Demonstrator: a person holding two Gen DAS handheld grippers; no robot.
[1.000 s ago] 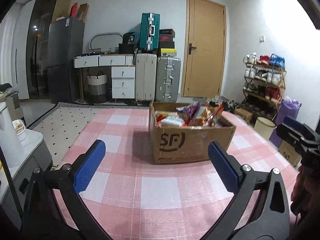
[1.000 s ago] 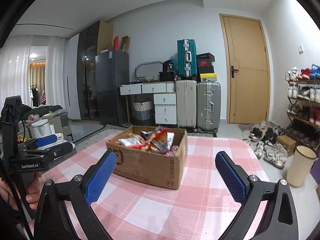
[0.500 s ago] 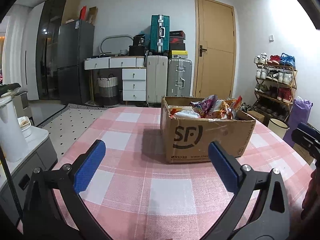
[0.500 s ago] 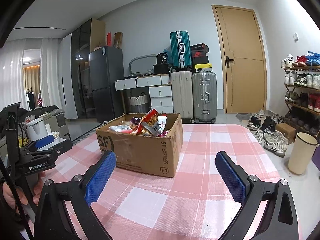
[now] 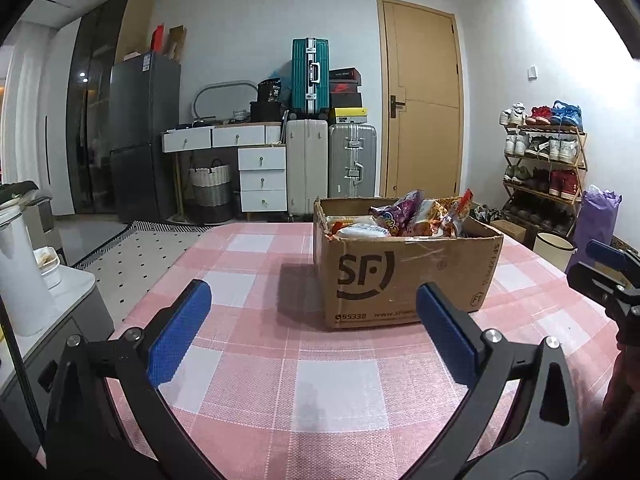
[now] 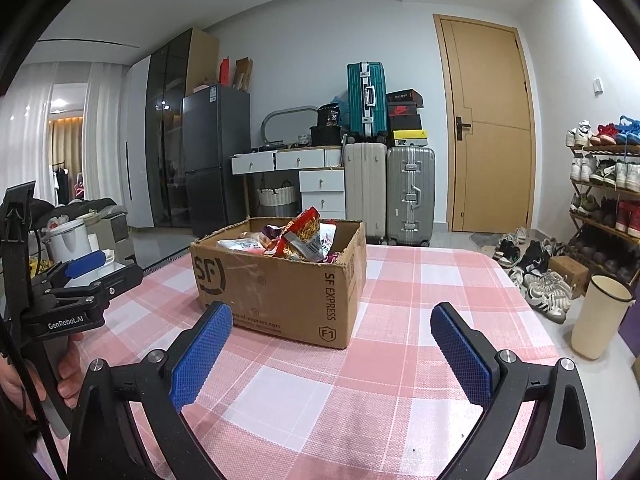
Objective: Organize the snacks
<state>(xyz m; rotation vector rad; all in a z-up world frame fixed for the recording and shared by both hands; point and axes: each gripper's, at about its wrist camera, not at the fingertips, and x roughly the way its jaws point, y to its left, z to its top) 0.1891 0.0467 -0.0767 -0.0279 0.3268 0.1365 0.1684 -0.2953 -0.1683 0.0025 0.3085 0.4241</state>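
A brown cardboard box marked SF (image 5: 404, 276) stands on the pink checked tablecloth (image 5: 336, 392), filled with several snack packets (image 5: 420, 216). It also shows in the right wrist view (image 6: 280, 280) with the snack packets (image 6: 300, 240) sticking out of the top. My left gripper (image 5: 312, 332) is open and empty, low over the cloth, a little short of the box. My right gripper (image 6: 330, 354) is open and empty, in front of the box's right corner. The left gripper's body shows in the right wrist view (image 6: 76, 292).
A white kettle (image 5: 20, 276) stands on a grey side cabinet left of the table. A cream bin (image 6: 600, 316) and a shoe rack (image 6: 604, 200) stand on the right. Suitcases (image 5: 332, 160), drawers and a fridge line the far wall.
Both grippers have dropped lower and nearer the table, so the box now looks larger and sits higher in both views. Both jaws stay open.
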